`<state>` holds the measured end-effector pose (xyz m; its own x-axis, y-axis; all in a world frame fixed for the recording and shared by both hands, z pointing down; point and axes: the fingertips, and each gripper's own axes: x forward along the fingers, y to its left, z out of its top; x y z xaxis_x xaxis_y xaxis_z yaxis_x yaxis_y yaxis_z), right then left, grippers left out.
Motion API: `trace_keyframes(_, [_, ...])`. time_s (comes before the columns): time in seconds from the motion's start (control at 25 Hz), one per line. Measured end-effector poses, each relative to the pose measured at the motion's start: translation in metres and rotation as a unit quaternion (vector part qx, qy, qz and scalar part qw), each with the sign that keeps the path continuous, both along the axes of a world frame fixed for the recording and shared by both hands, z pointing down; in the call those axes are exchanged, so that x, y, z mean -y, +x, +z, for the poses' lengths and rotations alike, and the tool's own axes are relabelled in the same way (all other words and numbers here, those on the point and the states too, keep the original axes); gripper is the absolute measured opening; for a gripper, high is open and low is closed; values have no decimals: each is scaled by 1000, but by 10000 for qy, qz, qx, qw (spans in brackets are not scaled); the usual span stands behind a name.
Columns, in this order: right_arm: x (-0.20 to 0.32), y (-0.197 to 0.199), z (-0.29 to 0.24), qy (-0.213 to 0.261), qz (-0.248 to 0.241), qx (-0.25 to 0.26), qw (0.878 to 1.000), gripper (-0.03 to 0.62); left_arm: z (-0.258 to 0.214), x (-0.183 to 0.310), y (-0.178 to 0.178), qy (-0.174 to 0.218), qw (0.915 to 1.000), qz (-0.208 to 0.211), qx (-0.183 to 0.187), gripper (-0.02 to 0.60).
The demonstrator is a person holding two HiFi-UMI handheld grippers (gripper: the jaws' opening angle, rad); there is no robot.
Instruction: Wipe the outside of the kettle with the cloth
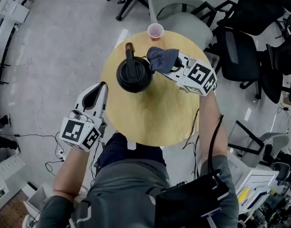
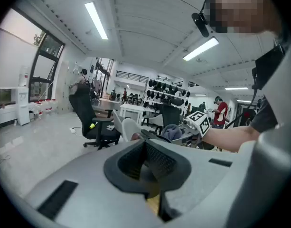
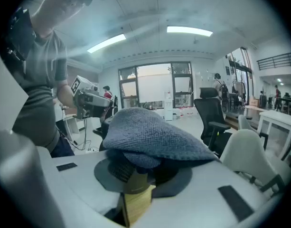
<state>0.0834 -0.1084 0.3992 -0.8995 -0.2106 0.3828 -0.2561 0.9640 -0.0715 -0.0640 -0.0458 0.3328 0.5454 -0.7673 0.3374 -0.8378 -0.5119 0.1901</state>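
Note:
A black kettle (image 1: 134, 73) with its lid on and a handle stands on the far left part of the round wooden table (image 1: 154, 113). My right gripper (image 1: 168, 66) is shut on a blue-grey cloth (image 1: 162, 58), held against the kettle's upper right side. In the right gripper view the cloth (image 3: 150, 132) drapes over the jaws and hides the kettle. My left gripper (image 1: 103, 86) hangs at the table's left edge, apart from the kettle, its jaws together and empty (image 2: 147, 167). From there the cloth (image 2: 173, 131) shows ahead.
A pink cup (image 1: 155, 31) stands at the table's far edge. Office chairs (image 1: 240, 51) crowd the far and right sides. Cables (image 1: 36, 108) lie on the grey floor at left. A black bag (image 1: 192, 208) hangs at the person's front.

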Motion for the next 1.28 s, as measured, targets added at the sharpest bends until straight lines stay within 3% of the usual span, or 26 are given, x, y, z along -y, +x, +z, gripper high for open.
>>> trace_keyframes(0.24, [20, -22, -27, 102, 37, 267, 9996, 95, -10, 2, -8, 51, 9999, -112, 24, 9])
trace_keyframes(0.68, [36, -13, 12, -371, 358, 1090, 9927, 89, 18, 3, -11, -105, 9997, -208, 32, 9])
trace_keyframes(1.08, [46, -11, 95, -385, 687, 491, 9957, 87, 54, -2, -10, -326, 9990, -292, 85, 9])
trace_keyframes(1.28, [43, -12, 122, -208, 558, -175, 9981, 87, 60, -3, -7, -375, 9988, -284, 99, 9])
